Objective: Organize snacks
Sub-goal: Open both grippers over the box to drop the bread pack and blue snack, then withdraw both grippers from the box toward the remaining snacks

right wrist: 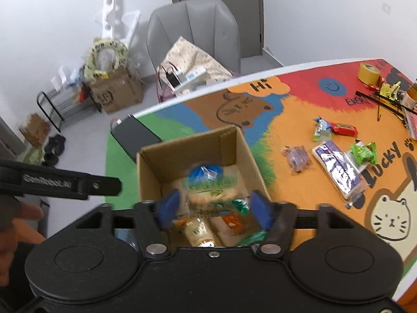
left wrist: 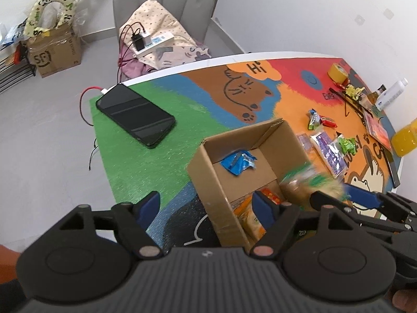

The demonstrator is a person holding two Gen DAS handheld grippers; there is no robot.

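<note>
An open cardboard box (left wrist: 208, 174) (right wrist: 156, 164) stands on the colourful mat. It holds a blue packet (left wrist: 238, 162) (right wrist: 206, 172), orange packets (left wrist: 250, 216) and a bread pack. My right gripper (right wrist: 216, 208) is open over the box, and a blurred green-and-tan snack bag (right wrist: 208, 195) (left wrist: 310, 182) lies between its fingers, seemingly loose. My left gripper (left wrist: 206, 206) is open and empty, straddling the box's near left wall. Loose snacks lie right of the box: a purple pack (right wrist: 336, 172), a green packet (right wrist: 365, 152), a red packet (right wrist: 344, 129) and a small purple packet (right wrist: 297, 156).
A black phone (left wrist: 135, 114) on a cable lies on the green part of the mat, left of the box. A yellow tape roll (right wrist: 368, 71), bottles and clutter sit at the far right. A grey chair (right wrist: 192, 26) and floor boxes stand behind the table.
</note>
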